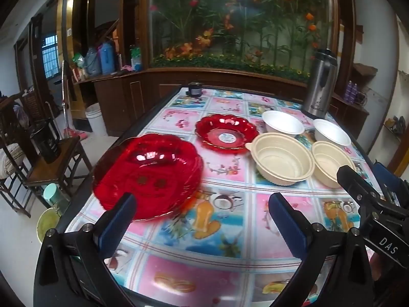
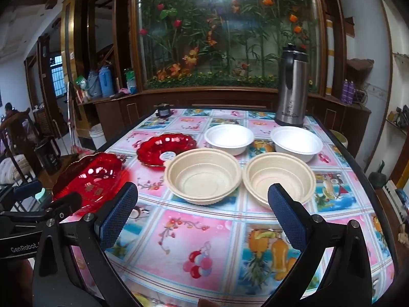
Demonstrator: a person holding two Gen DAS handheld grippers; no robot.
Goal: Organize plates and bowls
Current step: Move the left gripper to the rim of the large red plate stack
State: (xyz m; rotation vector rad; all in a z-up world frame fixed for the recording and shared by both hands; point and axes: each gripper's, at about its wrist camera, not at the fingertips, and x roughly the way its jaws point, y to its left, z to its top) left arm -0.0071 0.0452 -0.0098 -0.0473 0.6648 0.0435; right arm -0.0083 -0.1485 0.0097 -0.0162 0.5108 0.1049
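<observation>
Two red glass plates lie on the table: a near one [image 1: 147, 174] at the left edge, also in the right wrist view [image 2: 89, 179], and a far one [image 1: 226, 134] [image 2: 166, 151] with a round sticker. Two beige bowls [image 1: 282, 157] [image 1: 331, 162] sit side by side, with two white bowls [image 1: 282, 122] [image 1: 332, 132] behind them; all show in the right wrist view [image 2: 203, 175] [image 2: 278, 176] [image 2: 228, 138] [image 2: 296, 142]. My left gripper [image 1: 202, 215] is open and empty, its left finger just in front of the near red plate. My right gripper [image 2: 202, 204] is open and empty before the beige bowls.
A steel thermos jug [image 1: 319, 87] [image 2: 291, 87] stands at the table's far right. A small dark jar [image 1: 194, 89] sits at the far edge. The table [image 2: 204, 243] has a colourful fruit-print cover. A wooden chair [image 1: 51, 163] and a bucket [image 1: 95, 120] stand left of the table.
</observation>
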